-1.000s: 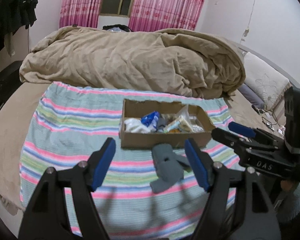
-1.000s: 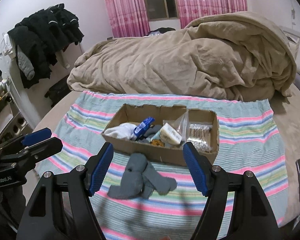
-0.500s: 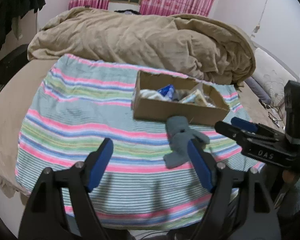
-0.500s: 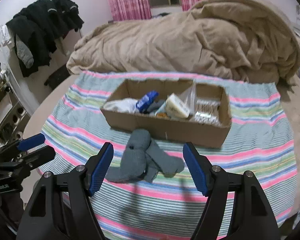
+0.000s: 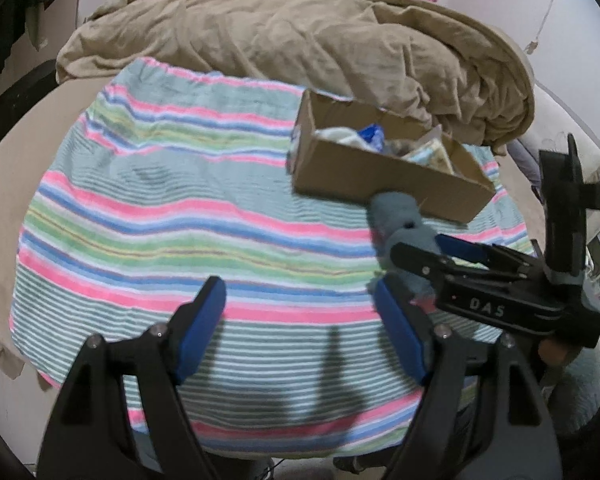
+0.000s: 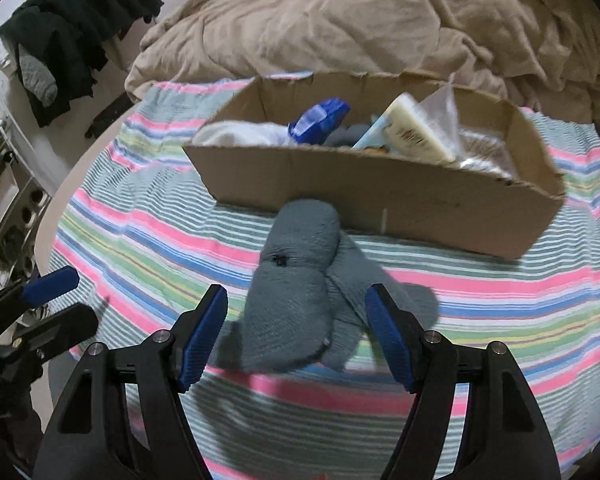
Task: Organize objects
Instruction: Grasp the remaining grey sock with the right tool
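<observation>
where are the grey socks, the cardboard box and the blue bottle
grey socks (image 6: 296, 280): right wrist view, middle of the top sock
cardboard box (image 6: 380, 196): right wrist view, near wall
blue bottle (image 6: 318, 120): right wrist view, its body

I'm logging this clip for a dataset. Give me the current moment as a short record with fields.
surface: striped towel on a bed
container: cardboard box, open top, holding mixed items
loose item: grey socks on the towel, in front of the box
right tongs: open, either side of the socks, not closed on them
left tongs: open, over bare towel, holding nothing
behind: tan duvet
</observation>
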The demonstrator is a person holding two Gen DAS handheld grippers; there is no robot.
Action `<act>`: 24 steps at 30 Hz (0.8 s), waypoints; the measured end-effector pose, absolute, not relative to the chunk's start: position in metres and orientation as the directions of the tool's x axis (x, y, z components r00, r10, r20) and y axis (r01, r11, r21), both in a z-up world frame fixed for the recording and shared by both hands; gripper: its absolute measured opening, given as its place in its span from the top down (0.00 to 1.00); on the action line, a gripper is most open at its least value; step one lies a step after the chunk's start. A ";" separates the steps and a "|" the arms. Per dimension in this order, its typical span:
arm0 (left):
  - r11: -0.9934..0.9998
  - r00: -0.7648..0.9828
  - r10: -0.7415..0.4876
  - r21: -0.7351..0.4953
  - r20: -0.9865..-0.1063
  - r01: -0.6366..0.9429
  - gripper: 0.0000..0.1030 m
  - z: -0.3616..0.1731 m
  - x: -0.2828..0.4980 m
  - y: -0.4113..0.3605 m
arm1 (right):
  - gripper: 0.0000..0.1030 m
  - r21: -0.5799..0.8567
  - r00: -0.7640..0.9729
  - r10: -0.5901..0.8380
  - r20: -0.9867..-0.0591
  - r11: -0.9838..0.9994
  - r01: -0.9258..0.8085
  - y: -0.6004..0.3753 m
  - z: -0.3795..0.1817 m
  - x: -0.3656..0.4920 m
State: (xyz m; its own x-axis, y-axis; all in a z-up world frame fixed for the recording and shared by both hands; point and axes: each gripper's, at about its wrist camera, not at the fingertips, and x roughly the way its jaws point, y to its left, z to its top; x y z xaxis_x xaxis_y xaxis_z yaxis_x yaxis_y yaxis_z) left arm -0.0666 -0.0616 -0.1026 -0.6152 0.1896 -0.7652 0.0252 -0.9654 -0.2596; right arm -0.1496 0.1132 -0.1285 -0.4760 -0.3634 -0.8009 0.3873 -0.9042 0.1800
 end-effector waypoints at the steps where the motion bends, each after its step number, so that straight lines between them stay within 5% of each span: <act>1: -0.965 -0.610 0.189 -0.261 -0.769 0.030 0.24 -0.106 -0.068 -0.063 | 0.28 0.177 -0.475 -0.360 -0.803 -0.905 0.388 0.111 -0.131 -0.151; 11: -0.964 -0.583 0.188 -0.263 -0.791 0.047 0.24 -0.123 -0.077 -0.066 | 0.54 0.175 -0.482 -0.355 -0.801 -0.909 0.379 0.115 -0.142 -0.158; 24: -0.968 -0.604 0.202 -0.250 -0.771 -0.004 0.24 -0.101 -0.074 -0.043 | 0.57 0.195 -0.535 -0.384 -0.753 -0.906 0.375 0.149 -0.101 -0.132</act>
State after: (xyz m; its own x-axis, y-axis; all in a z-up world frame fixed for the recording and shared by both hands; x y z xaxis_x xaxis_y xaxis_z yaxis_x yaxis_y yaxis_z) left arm -0.0739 -0.0431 -0.1014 -0.6038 0.2020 -0.7711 -0.0041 -0.9681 -0.2504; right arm -0.1320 0.1492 -0.1009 -0.5347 -0.3838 -0.7528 0.3755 -0.9060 0.1951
